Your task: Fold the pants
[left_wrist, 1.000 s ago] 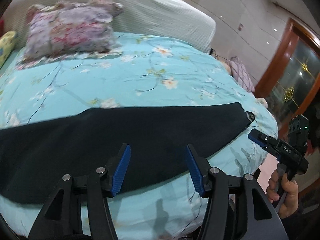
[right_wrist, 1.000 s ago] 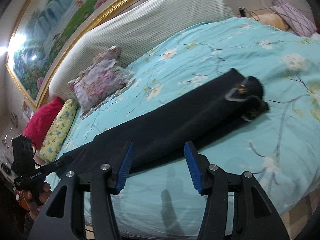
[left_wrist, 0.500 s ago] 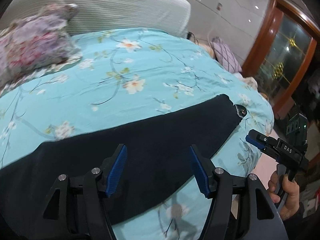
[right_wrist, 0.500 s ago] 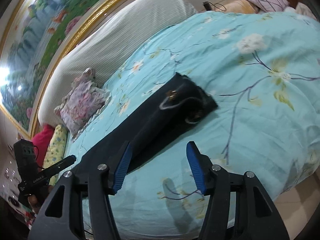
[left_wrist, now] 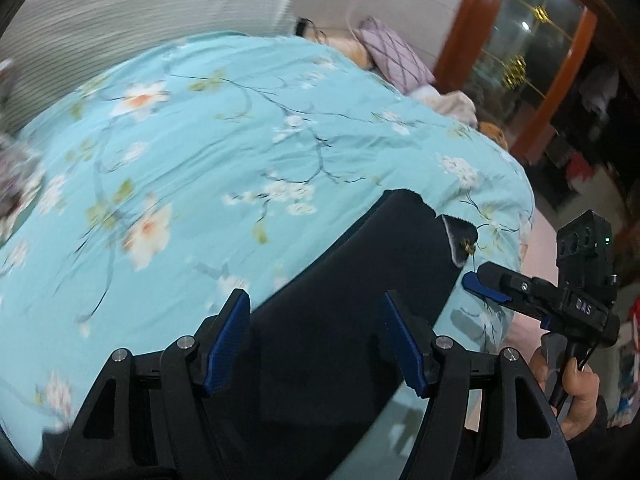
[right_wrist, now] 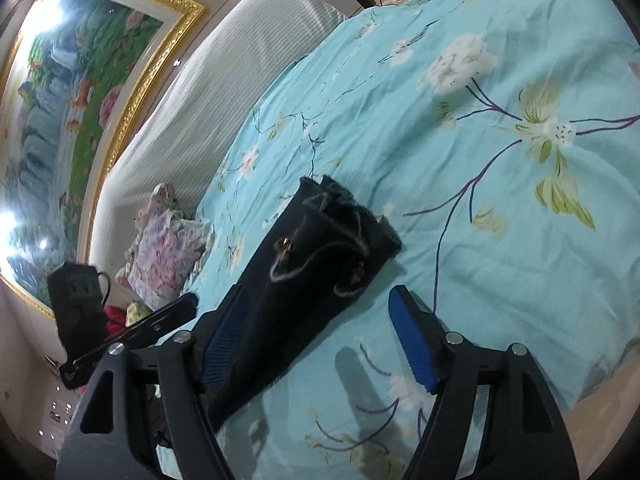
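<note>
Black pants (right_wrist: pixel 320 264) laid lengthwise on bed (right_wrist: pixel 500 152), already halved leg-on-leg, waistband end nearest. Left gripper (left_wrist: pixel 316 336) and right gripper (right_wrist: pixel 316 332) both spread, nothing gripped. Approach step, looks like; waistband corners to be pinched next.

pants (left_wrist: pixel 340 320): legs cut off btm edge | pillow (left_wrist: pixel 16 176): blurred, cut off left

one pants (left_wrist: pixel 340 320), two claws (left_wrist: pixel 316 338), one pillow (right_wrist: pixel 168 252)
</note>
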